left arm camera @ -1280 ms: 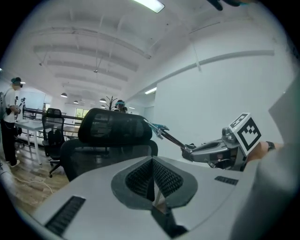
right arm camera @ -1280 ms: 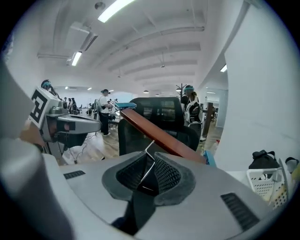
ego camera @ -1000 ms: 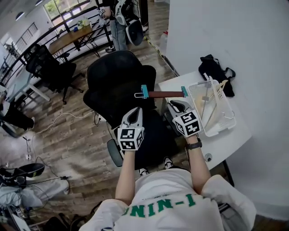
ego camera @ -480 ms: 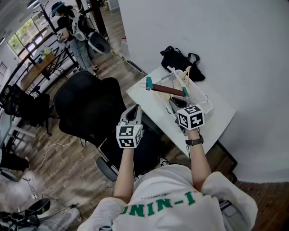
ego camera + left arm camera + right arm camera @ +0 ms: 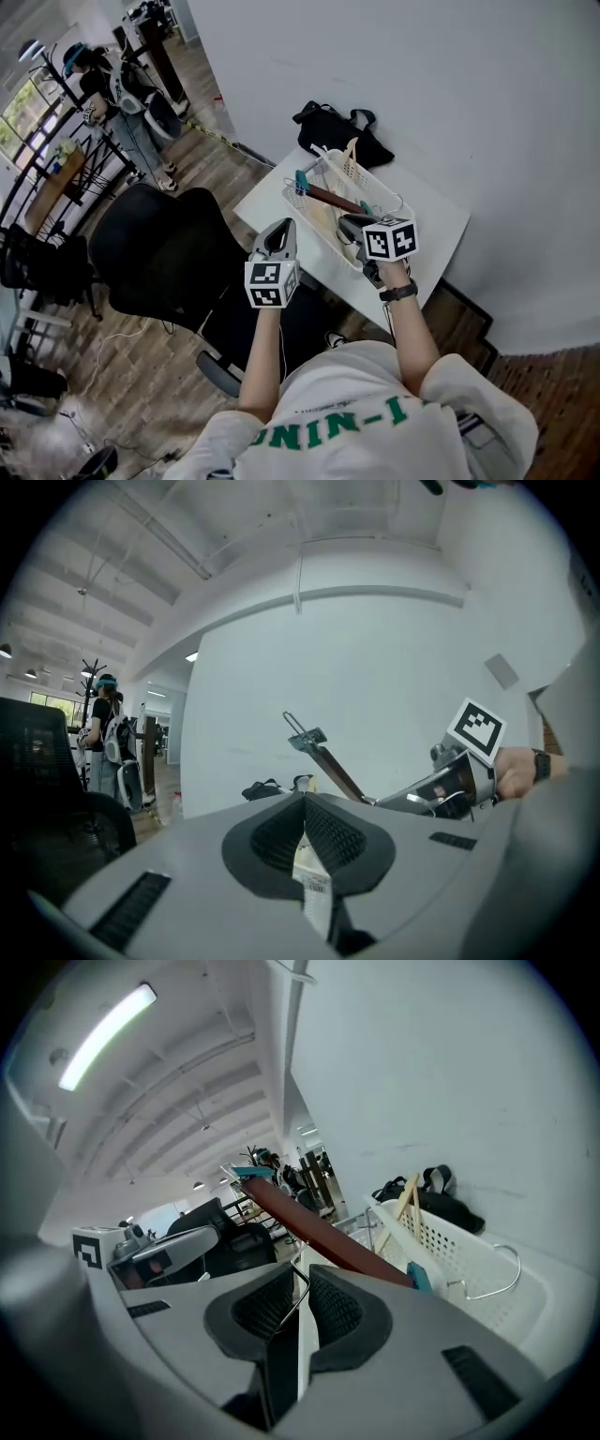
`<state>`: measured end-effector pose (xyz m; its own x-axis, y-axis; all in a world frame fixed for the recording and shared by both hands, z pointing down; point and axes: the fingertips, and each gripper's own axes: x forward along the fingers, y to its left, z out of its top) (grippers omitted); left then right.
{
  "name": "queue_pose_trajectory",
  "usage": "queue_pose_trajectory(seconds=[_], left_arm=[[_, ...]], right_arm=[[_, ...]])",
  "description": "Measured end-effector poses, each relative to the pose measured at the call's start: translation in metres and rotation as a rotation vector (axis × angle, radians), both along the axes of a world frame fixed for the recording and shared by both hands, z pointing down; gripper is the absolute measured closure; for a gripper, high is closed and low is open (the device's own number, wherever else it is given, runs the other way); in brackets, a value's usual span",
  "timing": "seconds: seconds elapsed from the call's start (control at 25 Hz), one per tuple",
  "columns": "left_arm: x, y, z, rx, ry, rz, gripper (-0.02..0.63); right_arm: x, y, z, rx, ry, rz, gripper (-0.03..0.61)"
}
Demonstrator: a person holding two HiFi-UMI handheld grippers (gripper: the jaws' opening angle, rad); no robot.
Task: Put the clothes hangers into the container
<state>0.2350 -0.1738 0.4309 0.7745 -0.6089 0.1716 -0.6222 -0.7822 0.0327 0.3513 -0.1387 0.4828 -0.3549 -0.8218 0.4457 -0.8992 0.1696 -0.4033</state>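
Left gripper [image 5: 278, 228] hovered off the table [image 5: 436, 230], jaws pressed together, empty; clothes hanger [image 5: 330, 199], brown-barred, reached toward 10 o'clock over the white container [image 5: 370, 183]; right gripper [image 5: 349, 223] pinched the hanger's wire hook.

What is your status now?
Left gripper shut, empty. Right gripper shut on hanger hook, hanger above basket. Path looks clear.

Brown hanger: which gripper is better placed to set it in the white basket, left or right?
Right. The right gripper is clamped on the wire hook of the brown hanger, whose bar hangs over the white basket. The left gripper is shut, empty and farther from the basket.
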Motion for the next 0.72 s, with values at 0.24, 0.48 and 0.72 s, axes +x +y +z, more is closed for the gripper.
queue_pose_trajectory(seconds=[0.24,0.48,0.72], left_arm=[[-0.003,-0.004,-0.001,-0.013,0.005,-0.02,0.6],[-0.02,-0.011,0.01,-0.036,-0.003,-0.07,0.6],[-0.045,-0.013,0.018,-0.056,-0.004,-0.126,0.6]], right_arm=[[-0.006,-0.004,0.014,-0.083,-0.153,-0.004,0.508],[-0.015,-0.029,0.047,-0.19,-0.253,-0.039,0.506],[-0.019,-0.048,0.092,-0.331,-0.278,-0.042,0.506]])
